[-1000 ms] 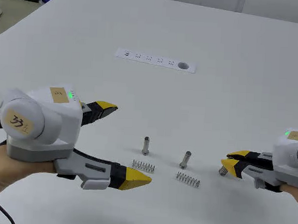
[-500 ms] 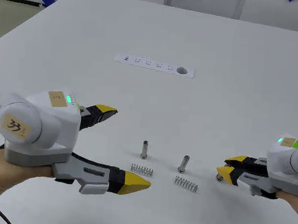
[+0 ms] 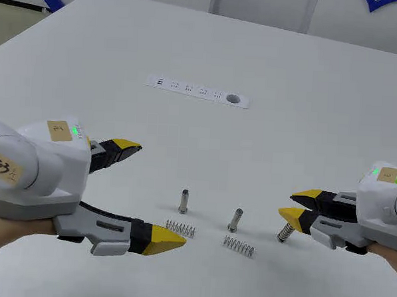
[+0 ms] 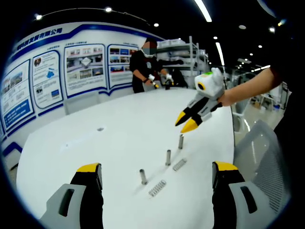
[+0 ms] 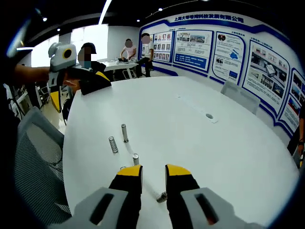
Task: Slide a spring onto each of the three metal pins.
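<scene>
White table (image 3: 321, 88), bare apart from a flush power strip (image 3: 197, 91). Showroom behind: blue-and-white wall panels (image 5: 228, 47), ceiling strip lights, a person (image 4: 145, 69) at a far bench.

Step in hand, as I read it: one pin done, two to go. Rightmost pin (image 3: 285, 231) looks to carry a spring already. It leans, just under the lower tip of the right gripper (image 3: 300, 205); whether they touch is unclear. Right tongs narrowly parted, nothing pinched that I can see. Left gripper (image 3: 143, 192) tongs spread wide, empty, held beside the parts.

Left pin (image 3: 184, 201) and middle pin (image 3: 235, 219) stand upright and bare. A loose spring lies flat just in front of each: left spring (image 3: 179, 228), middle spring (image 3: 238, 246).

Next move probably: pinch a loose spring near one end, line its bore up with the pin head and slide it down, with the other gripper steadying the pin. Pins look easy to tip, and a spring could roll or squirt out of the grip.
</scene>
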`<state>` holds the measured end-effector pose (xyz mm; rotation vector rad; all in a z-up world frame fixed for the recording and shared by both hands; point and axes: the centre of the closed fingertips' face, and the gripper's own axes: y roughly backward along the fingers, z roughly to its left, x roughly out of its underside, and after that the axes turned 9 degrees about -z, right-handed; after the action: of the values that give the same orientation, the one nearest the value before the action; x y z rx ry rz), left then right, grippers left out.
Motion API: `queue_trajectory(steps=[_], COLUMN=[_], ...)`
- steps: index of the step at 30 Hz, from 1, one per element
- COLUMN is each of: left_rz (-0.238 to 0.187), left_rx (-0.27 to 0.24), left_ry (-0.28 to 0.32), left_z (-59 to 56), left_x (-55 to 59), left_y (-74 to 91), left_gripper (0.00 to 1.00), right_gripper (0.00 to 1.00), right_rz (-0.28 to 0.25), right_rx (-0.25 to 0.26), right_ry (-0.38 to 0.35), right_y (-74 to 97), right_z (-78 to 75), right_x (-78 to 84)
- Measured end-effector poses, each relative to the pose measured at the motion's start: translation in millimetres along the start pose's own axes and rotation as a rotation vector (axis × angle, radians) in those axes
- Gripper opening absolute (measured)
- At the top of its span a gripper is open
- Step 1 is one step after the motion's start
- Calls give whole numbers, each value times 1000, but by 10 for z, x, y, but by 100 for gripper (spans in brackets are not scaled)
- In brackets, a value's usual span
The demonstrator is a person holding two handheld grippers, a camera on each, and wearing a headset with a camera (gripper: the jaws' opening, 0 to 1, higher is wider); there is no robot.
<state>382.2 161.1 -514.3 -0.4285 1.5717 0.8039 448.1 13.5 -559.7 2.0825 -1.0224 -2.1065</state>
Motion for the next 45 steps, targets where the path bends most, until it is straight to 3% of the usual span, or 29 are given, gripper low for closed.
queue_trajectory(steps=[2,4,5,8,14,22,32,39,45], left_rz=[-2,-4,-4,0,16,24,50,52,50], left_rx=[0,-2,-3,-6,-11,-17,11,7,13], left_ry=[2,4,5,10,23,45,45,53,66], left_z=[3,5,9,18,31,18,-43,-26,-49], left_x=[0,3,7,40,133,203,262,277,271], left_y=[1,5,8,22,56,66,71,70,62], left_gripper=[98,98,98,98,97,96,98,97,96], right_gripper=[20,20,20,20,20,20,19,12,11], right_rz=[26,75,90,90,177,216,243,217,202], right_rx=[-48,-84,-97,-137,-167,-180,-189,-214,-195], right_ry=[59,171,186,120,96,63,47,9,-13], right_y=[-59,-111,-135,-219,-295,-396,-445,-450,-458], right_z=[143,242,290,425,495,533,527,591,589], right_x=[35,135,177,275,601,794,918,902,895])
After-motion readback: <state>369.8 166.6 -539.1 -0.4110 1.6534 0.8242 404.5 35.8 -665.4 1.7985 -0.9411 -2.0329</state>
